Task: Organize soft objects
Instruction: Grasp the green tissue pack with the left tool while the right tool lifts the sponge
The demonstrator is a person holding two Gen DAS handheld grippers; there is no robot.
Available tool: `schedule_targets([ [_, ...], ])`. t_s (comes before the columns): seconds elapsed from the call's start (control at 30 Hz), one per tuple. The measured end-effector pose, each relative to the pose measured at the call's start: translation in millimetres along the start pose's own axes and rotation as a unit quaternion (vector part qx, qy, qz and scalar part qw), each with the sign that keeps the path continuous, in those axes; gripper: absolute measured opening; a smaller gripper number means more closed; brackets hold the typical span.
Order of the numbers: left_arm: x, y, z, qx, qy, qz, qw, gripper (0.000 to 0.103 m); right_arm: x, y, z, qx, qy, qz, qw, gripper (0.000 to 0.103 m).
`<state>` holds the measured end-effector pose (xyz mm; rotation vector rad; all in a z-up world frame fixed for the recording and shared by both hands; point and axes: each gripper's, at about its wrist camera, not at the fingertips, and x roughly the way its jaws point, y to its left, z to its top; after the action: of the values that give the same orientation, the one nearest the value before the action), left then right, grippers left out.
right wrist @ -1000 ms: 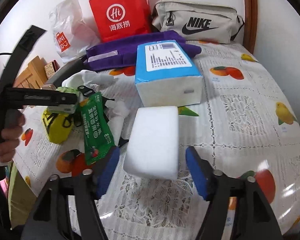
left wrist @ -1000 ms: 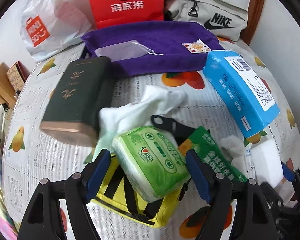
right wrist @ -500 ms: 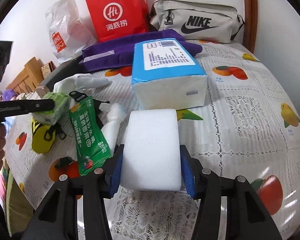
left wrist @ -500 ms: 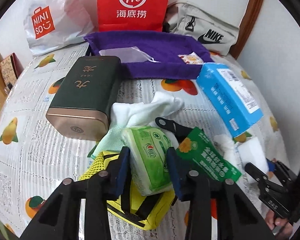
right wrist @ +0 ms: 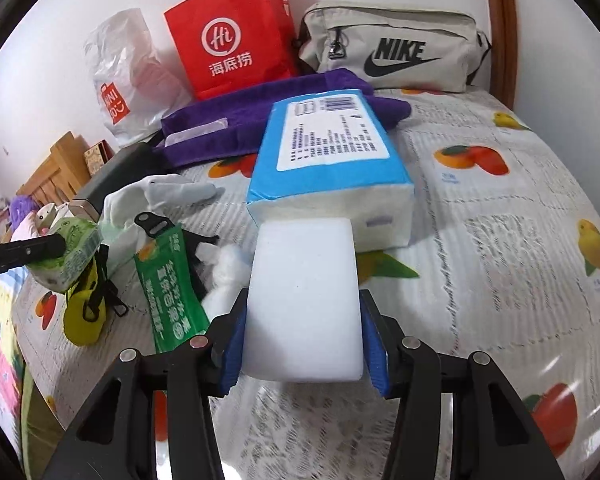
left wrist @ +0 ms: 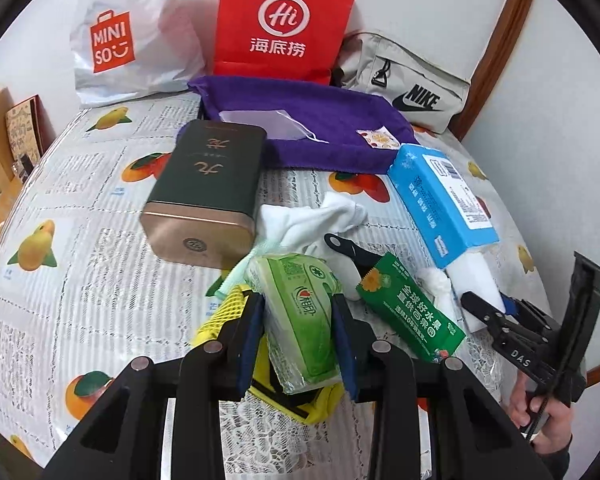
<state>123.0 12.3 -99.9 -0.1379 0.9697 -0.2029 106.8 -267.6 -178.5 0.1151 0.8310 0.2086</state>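
Lace fruit-print tablecloth (right wrist: 500, 208); left fingers (left wrist: 298, 322) closing on green tissue pack (left wrist: 300, 320), right fingers (right wrist: 304, 338) clamp white sponge (right wrist: 304, 300).

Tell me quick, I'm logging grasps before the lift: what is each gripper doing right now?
Left gripper: closing on the green tissue pack, fingers squeezing its sides.
Right gripper: shut on the white sponge block.

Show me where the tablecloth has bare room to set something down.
Free: the tablecloth right of the blue tissue pack, and the stretch left of the dark tin. Crowded: between them, around the white socks and green pouch.
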Motion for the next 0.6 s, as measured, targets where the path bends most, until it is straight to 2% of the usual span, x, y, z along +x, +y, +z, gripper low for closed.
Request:
schedule_targets([
  [0.17,-8,11,3,-0.014,-0.010,-0.003,0.9999,0.032,0,7,0,-0.010,0.006,-0.012,1.000,0.050],
  [0.3,-14,16,10,-0.021,-0.017,-0.008,0.9996,0.032,-17,11,3,-0.014,0.001,-0.009,1.000,0.050],
  [0.6,-23,23,36,-0.032,-0.035,-0.017,0.9987,0.032,-55,33,36,-0.044,-0.036,0.015,0.998,0.050],
])
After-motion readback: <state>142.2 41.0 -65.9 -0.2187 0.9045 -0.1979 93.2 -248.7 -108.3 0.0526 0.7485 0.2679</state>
